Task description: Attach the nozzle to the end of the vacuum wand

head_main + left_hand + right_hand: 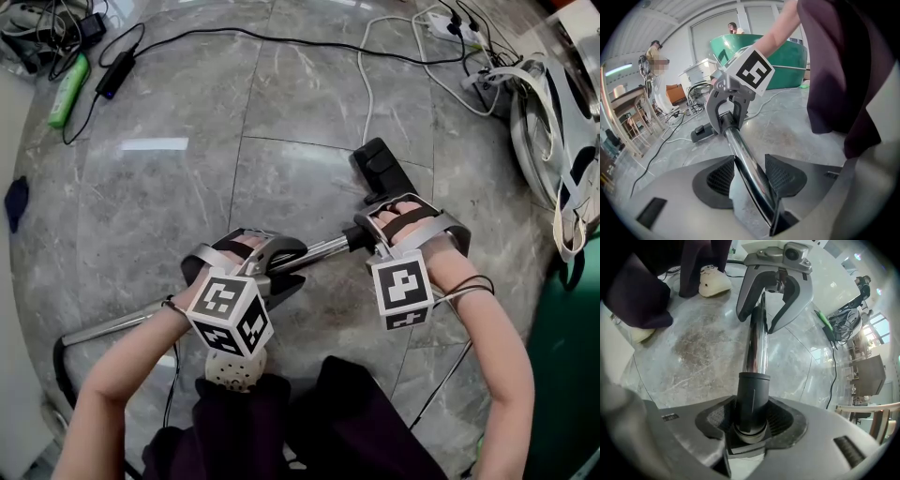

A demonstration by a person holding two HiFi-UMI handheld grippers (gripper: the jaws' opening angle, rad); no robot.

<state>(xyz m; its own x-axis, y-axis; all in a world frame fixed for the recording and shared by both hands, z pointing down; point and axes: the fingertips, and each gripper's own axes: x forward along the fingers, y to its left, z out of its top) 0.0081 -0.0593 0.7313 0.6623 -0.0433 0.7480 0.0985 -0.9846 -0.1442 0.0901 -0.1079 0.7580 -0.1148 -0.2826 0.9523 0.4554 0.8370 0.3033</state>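
**Head view: both claws on the wand, nozzle loose on the floor**

Head view: there's plenty of bare grey floor (187, 206) ahead and off to the left. Cables (234, 36) run along the far edge, and a heap of straps (553, 141) crowds the right side. The vacuum wand (319, 251) slants from lower left up to the right claw (373, 236). The left claw (295, 267) sits on it partway along. The black nozzle (380, 167) lies on the floor just past the right claw, not on the wand's end.

Left gripper view: the chrome tube runs slantwise between the pads, which are clamped on it. The nozzle sits on the floor beyond the right claw, a bit to its left.

Right gripper view: the pads hug the wand's black end collar (752, 399), closed tight on it. There's open floor on both sides of the tube, and a pale shoe (715, 282) near the left claw.
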